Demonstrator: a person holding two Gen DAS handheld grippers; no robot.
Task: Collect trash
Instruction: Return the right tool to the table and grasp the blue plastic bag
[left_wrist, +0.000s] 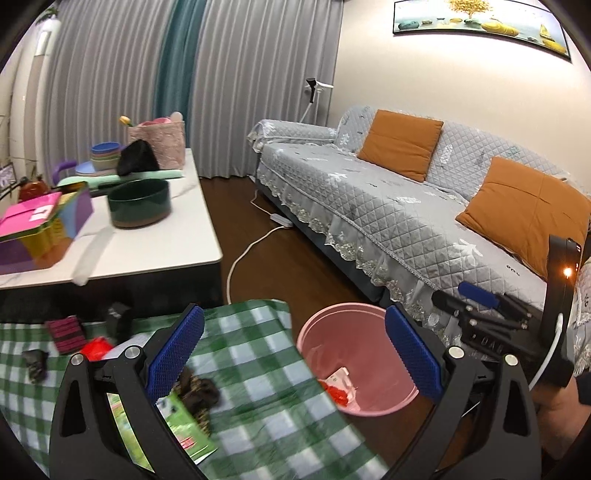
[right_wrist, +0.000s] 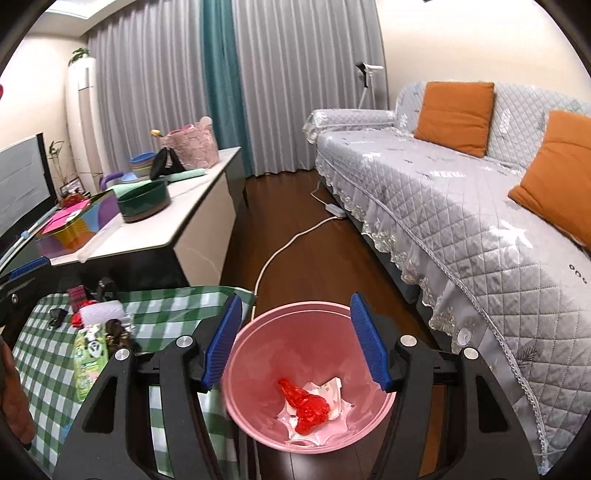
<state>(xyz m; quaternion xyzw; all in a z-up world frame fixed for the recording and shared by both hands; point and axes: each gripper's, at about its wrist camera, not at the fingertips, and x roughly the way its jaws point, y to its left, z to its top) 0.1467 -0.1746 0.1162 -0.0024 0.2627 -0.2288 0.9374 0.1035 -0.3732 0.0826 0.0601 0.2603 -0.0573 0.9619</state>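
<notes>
I am holding my right gripper (right_wrist: 295, 341) over the pink bin (right_wrist: 258, 328) on the wooden floor (right_wrist: 295, 229), jaws standing wide and empty. Inside the bin a crumpled red wrapper (right_wrist: 306, 406) is lying on a torn white paper (right_wrist: 328, 391) at the bottom. My left gripper (left_wrist: 293, 354) is also gaping wide with nothing between its pads, hanging over the right edge of the green checked cloth (left_wrist: 258, 376). More trash is sitting on that cloth: a green packet (right_wrist: 90, 354), a dark crumpled wad (right_wrist: 118, 332) touching it, a white foam piece (right_wrist: 101, 308) and a red scrap (right_wrist: 77, 317) nearer the far edge. Between the white counter (right_wrist: 177, 218) and the grey sofa (right_wrist: 461, 206), open floor is running clear except for a white cable (right_wrist: 291, 243).
</notes>
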